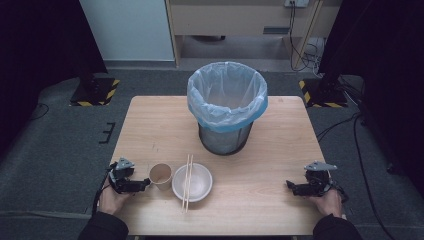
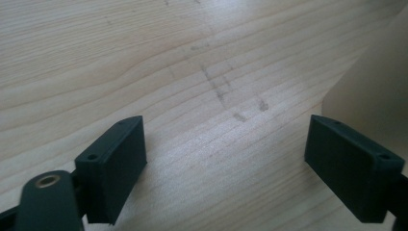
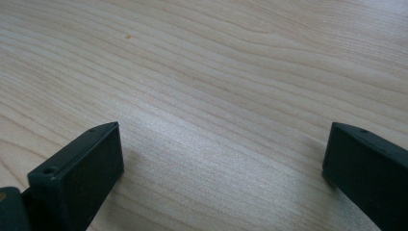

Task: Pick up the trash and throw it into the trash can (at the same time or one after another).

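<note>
There are no words, numbers or brand names to read here. The only sign-like marks are yellow and black stripes on the two stand bases (image 1: 94, 92) (image 1: 322, 93) on the floor behind the table.

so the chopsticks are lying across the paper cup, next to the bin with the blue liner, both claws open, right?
Not quite. The chopsticks lie across the white bowl, not the paper cup, which stands empty just left of the bowl; the high view shows this. The rest holds: the bin with the blue liner stands behind them, and the left claw and right claw are both open.
</note>
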A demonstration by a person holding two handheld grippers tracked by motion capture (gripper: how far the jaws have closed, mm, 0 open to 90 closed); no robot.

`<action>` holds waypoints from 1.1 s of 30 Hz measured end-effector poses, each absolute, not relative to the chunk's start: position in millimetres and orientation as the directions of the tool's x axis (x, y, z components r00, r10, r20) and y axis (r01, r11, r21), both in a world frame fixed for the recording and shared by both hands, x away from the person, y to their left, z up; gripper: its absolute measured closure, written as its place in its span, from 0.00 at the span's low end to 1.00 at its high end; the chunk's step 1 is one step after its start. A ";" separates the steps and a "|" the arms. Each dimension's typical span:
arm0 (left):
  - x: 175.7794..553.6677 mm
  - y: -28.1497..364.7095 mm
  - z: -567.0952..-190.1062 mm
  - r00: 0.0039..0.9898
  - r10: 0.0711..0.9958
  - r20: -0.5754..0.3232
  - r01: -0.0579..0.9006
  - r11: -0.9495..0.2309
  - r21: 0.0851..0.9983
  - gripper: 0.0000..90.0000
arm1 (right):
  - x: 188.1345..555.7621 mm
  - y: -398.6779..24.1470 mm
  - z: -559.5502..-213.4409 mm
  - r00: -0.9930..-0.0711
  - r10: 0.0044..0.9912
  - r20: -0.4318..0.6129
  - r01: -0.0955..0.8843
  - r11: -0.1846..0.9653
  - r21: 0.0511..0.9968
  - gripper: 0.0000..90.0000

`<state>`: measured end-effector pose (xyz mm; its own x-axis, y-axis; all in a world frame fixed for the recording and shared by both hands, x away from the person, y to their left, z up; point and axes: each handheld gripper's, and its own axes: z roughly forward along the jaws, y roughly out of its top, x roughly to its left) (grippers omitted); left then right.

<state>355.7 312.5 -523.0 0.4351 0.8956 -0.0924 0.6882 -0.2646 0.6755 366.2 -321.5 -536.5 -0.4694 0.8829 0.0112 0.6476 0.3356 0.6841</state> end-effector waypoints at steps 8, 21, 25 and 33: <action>343.5 328.4 -495.1 0.347 0.928 -0.134 0.623 -0.121 0.772 0.17 | 366.1 -319.2 -534.2 -0.453 0.891 0.012 0.673 0.333 0.661 0.01; 330.6 335.8 -454.5 0.292 0.934 -0.204 0.458 0.051 0.888 0.19 | 365.2 -318.6 -533.9 -0.465 0.885 0.007 0.669 0.346 0.657 0.00; 330.0 327.7 -447.0 0.309 0.930 -0.201 0.437 0.049 0.898 0.21 | 364.6 -317.6 -533.0 -0.460 0.888 0.007 0.679 0.346 0.648 0.00; 335.3 301.1 -446.8 0.379 0.908 -0.181 0.446 -0.008 0.895 0.25 | 365.3 -316.9 -532.1 -0.460 0.888 0.008 0.685 0.349 0.639 0.00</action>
<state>335.3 301.1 -446.8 0.3791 0.9075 -0.1808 0.4455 -0.0078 0.8952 365.3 -316.9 -532.1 -0.4599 0.8879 0.0082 0.6851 0.3490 0.6394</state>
